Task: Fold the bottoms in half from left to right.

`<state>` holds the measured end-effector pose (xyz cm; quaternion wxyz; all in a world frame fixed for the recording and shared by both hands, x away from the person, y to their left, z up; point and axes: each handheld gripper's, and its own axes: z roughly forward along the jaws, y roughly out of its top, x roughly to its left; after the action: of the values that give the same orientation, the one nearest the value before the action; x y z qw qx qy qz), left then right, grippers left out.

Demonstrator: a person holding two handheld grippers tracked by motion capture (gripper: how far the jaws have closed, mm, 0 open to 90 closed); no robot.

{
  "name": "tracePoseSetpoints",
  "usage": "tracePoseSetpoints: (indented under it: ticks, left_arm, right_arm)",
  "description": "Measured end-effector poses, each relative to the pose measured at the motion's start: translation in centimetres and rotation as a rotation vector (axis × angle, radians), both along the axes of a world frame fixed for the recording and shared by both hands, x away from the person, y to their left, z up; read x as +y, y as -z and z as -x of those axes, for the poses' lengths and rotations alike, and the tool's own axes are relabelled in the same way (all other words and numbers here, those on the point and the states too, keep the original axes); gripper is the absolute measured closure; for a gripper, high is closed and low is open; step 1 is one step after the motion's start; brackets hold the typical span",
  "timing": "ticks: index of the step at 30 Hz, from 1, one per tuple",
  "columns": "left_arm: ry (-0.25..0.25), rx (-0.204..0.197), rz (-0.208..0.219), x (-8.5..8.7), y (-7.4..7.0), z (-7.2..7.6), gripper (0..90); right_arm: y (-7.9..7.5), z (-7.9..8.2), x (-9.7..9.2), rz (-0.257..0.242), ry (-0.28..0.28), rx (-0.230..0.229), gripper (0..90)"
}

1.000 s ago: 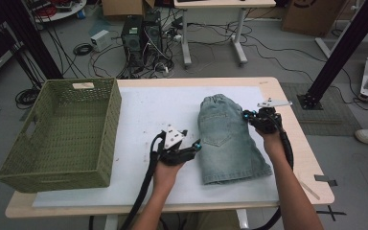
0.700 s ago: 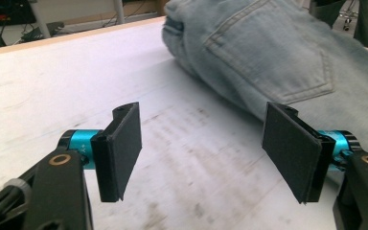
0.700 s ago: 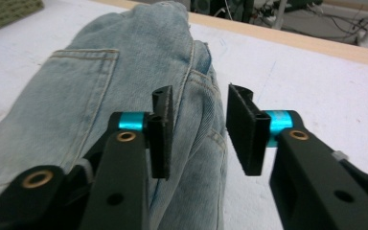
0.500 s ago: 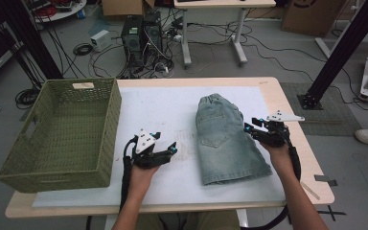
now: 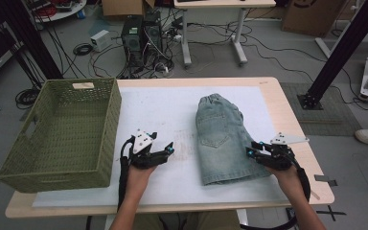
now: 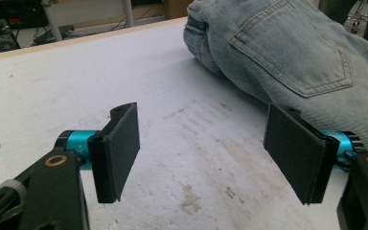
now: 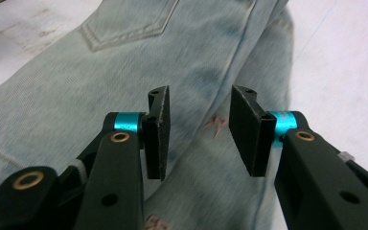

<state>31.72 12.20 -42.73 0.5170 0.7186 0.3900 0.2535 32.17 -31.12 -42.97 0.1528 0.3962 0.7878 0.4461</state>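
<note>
Denim shorts point(image 5: 225, 139) lie folded flat on the white table point(image 5: 172, 110), well right of a green woven basket point(image 5: 62, 132) with nothing visible inside. The right gripper point(image 5: 252, 149), at the shorts' lower right edge, hovers over the fabric with jaws partly apart after closing slightly, gripping nothing. The left gripper point(image 5: 168, 148) sits between basket and shorts, jaws wide, nothing between them.

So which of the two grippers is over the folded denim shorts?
The right gripper: its open jaws hang above the shorts' right edge. The left gripper is over bare white table cover, beside the shorts.
</note>
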Motion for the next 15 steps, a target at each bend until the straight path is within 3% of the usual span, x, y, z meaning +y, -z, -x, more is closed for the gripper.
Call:
tracePoseSetpoints:
  ticks: [3,4,6,7,10,15]
  left_arm:
    - [-0.004,0.004,-0.002,0.0,0.0,0.0,28.6]
    - [-0.005,0.004,-0.003,0.0,0.0,0.0,28.8]
    - [-0.007,0.008,-0.004,0.0,0.1,-0.1,28.9]
    - [-0.008,0.012,-0.004,0.0,0.1,-0.1,28.9]
    - [-0.010,0.009,-0.007,0.0,0.1,-0.1,28.9]
    - [-0.011,0.010,-0.008,0.2,0.1,0.0,28.9]
  right_arm:
    - [0.6,0.2,0.2,-0.019,-0.016,0.047,60.6]
    - [0.8,0.2,0.4,-0.019,-0.028,0.069,64.5]
    - [0.9,0.3,0.8,0.001,-0.050,0.066,79.2]
    - [0.9,0.4,0.9,0.012,-0.062,0.058,87.8]
    - [0.3,0.9,1.0,0.033,-0.068,-0.001,88.7]
    - [-1.8,1.7,-0.3,0.016,-0.030,-0.061,88.7]
